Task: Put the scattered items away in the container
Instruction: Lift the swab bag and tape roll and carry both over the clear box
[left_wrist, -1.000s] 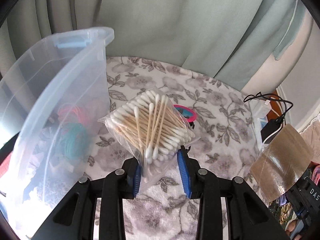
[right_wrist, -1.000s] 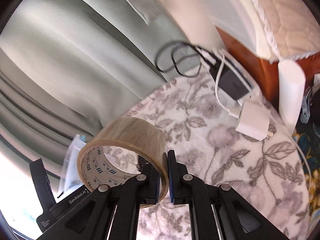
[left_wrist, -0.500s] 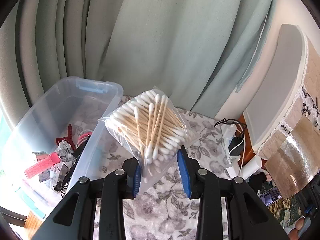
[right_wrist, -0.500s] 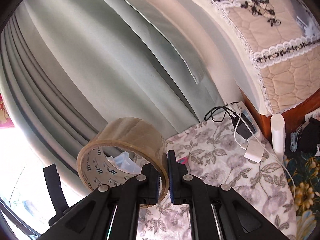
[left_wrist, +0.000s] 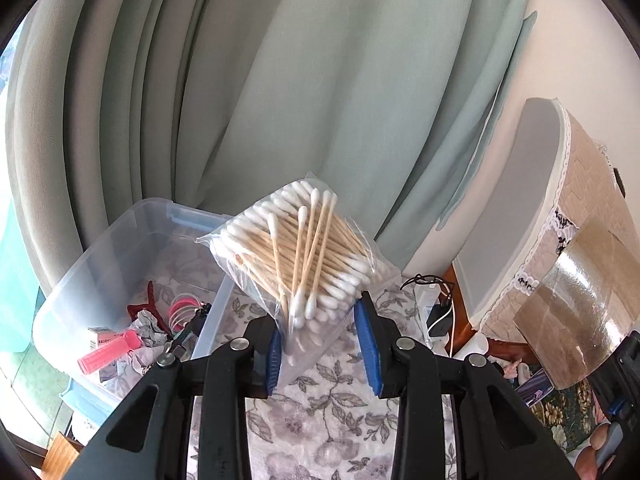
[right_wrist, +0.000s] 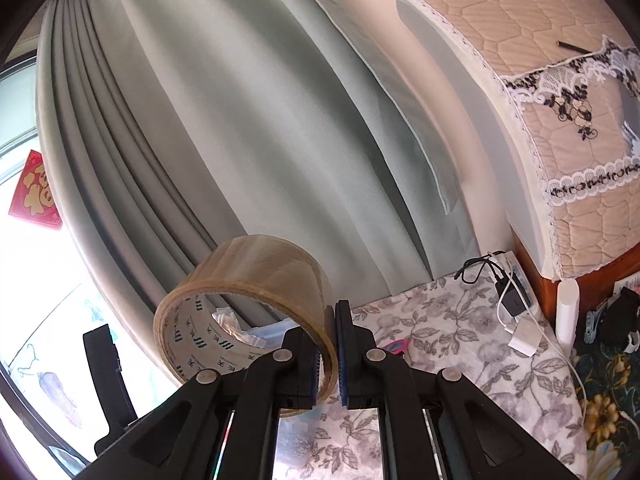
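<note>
My left gripper [left_wrist: 320,344] is shut on a clear bag of cotton swabs [left_wrist: 304,256], held up high above the floral tablecloth. The clear plastic container [left_wrist: 120,248] sits below and to the left, holding a pink roller [left_wrist: 110,354], a red clip and other small items. In the right wrist view my right gripper [right_wrist: 329,354] is shut on the wall of a brown packing tape roll [right_wrist: 256,280], also raised. The tape roll [left_wrist: 580,304] shows at the right edge of the left wrist view. A pink item [right_wrist: 394,346] lies on the table just beyond the right fingers.
Grey-green curtains hang behind the table. A power strip with chargers and cables [right_wrist: 516,304] lies at the table's far right, next to a white cylinder [right_wrist: 567,312]. A quilted cover over a tall appliance [right_wrist: 560,120] stands to the right. The floral tablecloth [left_wrist: 320,416] spreads below.
Both grippers have risen higher, each keeping its item. The container now appears lower and farther left in the left wrist view, and the table looks smaller.
</note>
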{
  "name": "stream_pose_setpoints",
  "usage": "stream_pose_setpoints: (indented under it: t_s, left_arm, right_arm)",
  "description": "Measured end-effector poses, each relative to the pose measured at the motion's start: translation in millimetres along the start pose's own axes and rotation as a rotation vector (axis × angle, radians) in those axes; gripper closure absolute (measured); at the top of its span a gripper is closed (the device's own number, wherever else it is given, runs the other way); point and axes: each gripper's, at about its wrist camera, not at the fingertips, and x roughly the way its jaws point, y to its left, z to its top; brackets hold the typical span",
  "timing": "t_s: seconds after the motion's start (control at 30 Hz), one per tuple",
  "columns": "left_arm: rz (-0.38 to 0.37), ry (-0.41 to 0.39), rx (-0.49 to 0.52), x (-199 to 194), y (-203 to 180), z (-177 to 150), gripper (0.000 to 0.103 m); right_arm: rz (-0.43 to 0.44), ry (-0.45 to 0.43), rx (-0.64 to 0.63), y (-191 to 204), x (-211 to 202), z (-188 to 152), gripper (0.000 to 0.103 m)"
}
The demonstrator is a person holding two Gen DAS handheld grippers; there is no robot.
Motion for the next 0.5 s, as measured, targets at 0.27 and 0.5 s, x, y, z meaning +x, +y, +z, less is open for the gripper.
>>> stream_pose_setpoints:
  t_s: [0.27, 0.5]
  left_arm:
    - [0.012, -0.057, -0.018, -27.2, 33.1, 6.5, 0.068]
    - [0.027, -0.091, -0.041, -41.1, 63.3, 12.3, 0.068]
  right_arm:
    - [0.062, 0.041, -0.068, 42.0, 19.0, -4.4, 0.095]
    - [0.116, 0.109, -0.112, 75.1, 47.1, -15.2, 0.095]
